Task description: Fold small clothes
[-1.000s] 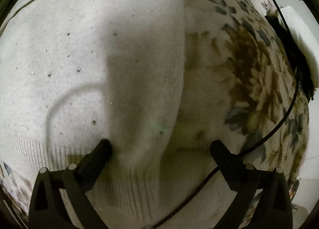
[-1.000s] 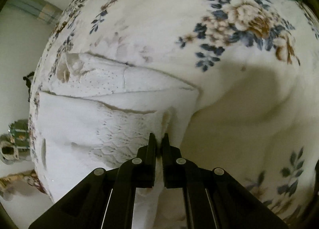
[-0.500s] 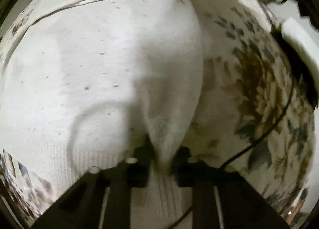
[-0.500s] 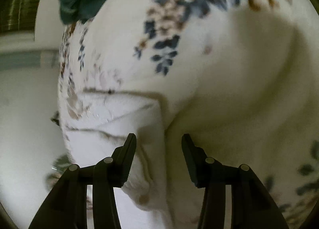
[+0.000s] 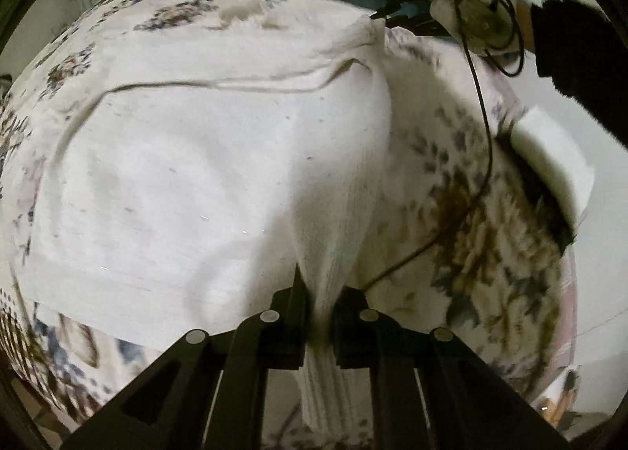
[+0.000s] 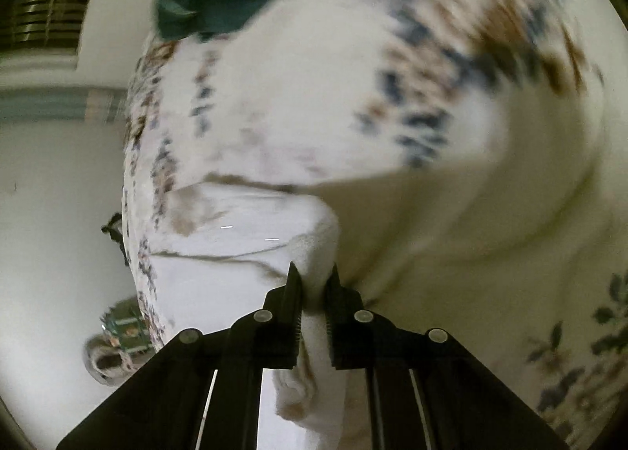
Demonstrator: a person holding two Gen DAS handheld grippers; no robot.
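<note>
Underneath, a floral sheet (image 5: 463, 191) bears the white sweater (image 5: 204, 159), spread flat; no writing is legible and motion blur smears the print. Left gripper (image 5: 320, 293) is clamped on its ribbed hem. Right gripper (image 6: 312, 281), jaws just closing, pinches its far corner.

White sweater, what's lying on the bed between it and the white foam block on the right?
In the left wrist view, only the floral bedspread and a black cable separate the white sweater from the foam block.
</note>
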